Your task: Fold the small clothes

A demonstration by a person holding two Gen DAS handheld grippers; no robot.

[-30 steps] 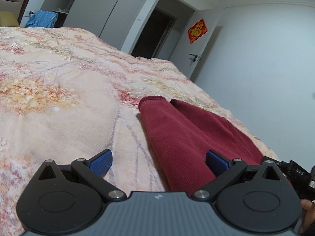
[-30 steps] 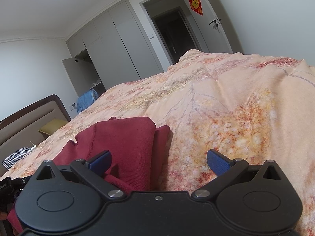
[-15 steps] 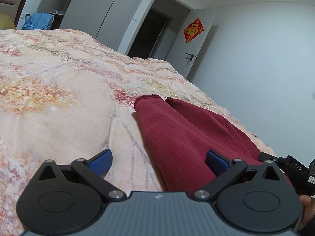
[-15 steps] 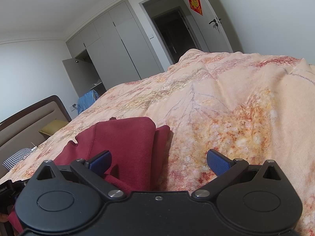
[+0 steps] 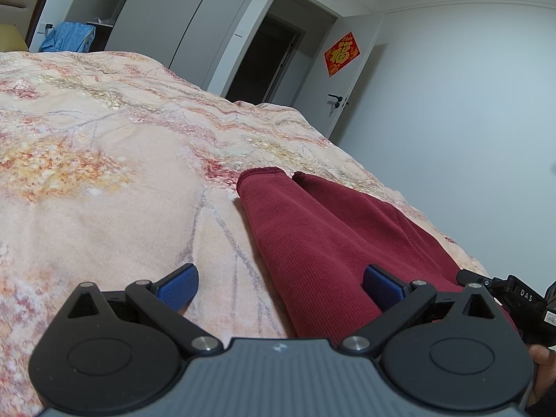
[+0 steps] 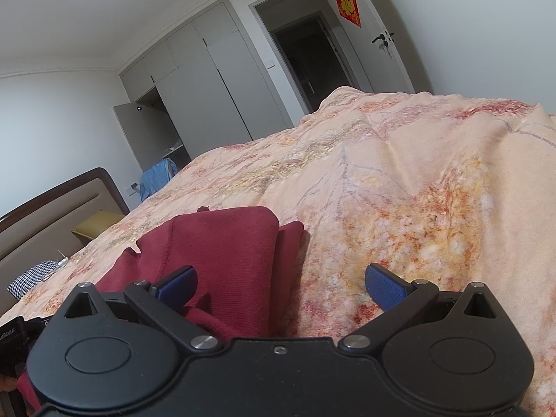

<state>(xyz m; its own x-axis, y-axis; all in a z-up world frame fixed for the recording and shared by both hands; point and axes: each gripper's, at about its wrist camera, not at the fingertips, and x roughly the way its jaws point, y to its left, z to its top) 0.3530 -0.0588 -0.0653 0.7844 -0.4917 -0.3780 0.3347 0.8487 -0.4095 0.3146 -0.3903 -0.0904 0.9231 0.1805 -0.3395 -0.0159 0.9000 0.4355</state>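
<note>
I am holding the left gripper (image 5: 279, 286) and right gripper (image 6: 279, 286) wide and empty at the near end of the red garment (image 5: 333, 239), which is lying lengthwise on the bed (image 5: 104, 160). Judging the next fold due, I am needing both to pinch near corners.

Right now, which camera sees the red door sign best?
The left wrist view: the red door sign sits clear of the edge there, and its gold character shows. The right wrist view shows it too, but squeezed near the top edge.
</note>
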